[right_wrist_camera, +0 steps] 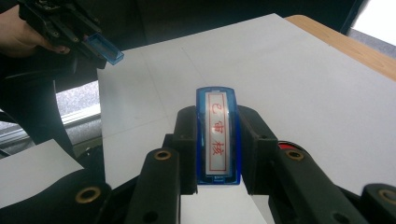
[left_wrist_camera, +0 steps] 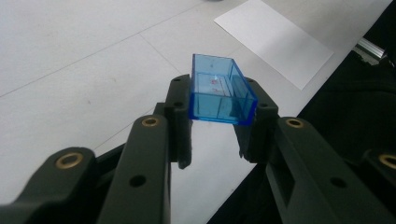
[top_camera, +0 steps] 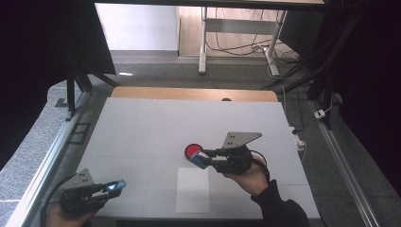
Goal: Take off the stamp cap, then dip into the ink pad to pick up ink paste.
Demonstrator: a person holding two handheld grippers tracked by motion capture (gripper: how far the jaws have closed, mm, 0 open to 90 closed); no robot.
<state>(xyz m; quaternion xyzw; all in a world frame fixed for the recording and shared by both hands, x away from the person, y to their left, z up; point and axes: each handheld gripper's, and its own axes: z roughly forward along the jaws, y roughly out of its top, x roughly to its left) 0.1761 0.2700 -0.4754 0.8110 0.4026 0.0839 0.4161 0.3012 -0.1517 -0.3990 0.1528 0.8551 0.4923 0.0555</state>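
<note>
Right gripper view: the blue stamp (right_wrist_camera: 217,136), small, stiff and probably light, sits clamped by its long sides in the right gripper (right_wrist_camera: 217,140), just beside the red ink pad (top_camera: 193,151). The left gripper (left_wrist_camera: 219,126), well away from that pad, pinches the clear blue cap (left_wrist_camera: 219,93); its slick, thin plastic walls look best held by their flat outer faces.

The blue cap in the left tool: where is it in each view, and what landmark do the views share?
High view: the blue cap is at the lower left, at the left tool tip.
Left gripper view: centre, clamped between the jaws.
Right gripper view: top left, far off.
Shared landmark: the white paper sheet.
</note>
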